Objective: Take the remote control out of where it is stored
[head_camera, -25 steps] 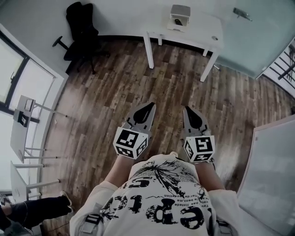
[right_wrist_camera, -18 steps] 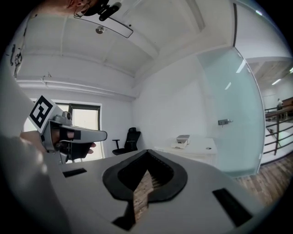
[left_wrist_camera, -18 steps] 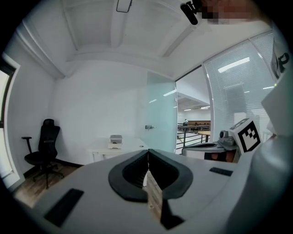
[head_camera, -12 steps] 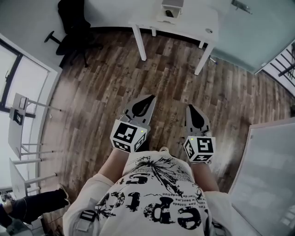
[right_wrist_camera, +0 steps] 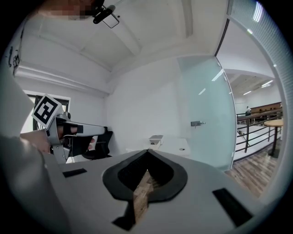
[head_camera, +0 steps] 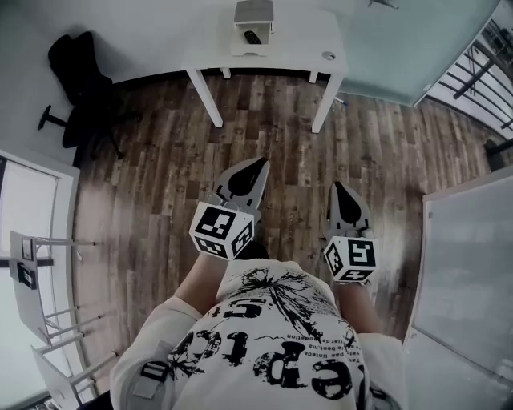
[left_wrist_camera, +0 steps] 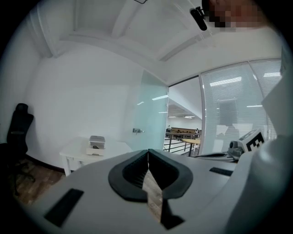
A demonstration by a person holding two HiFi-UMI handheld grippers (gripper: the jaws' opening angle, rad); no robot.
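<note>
Approach stage. The left gripper (head_camera: 258, 165) and right gripper (head_camera: 339, 186) are both pressed together and empty, well short of the white table (head_camera: 298, 50). At its far edge stands a small box (head_camera: 253, 13) with a dark item, probably the remote (head_camera: 251, 36), in it. Next move: close in and spread one gripper's jaws.

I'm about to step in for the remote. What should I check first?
1. Left tongs empty and shut: ok.
2. Right tongs empty and shut: ok.
3. White table in view ahead: ok.
4. Box on the table within reach: not ok, wooden floor lies between.
5. Remote visible at the box: cannot tell; only a small dark thing shows.
</note>
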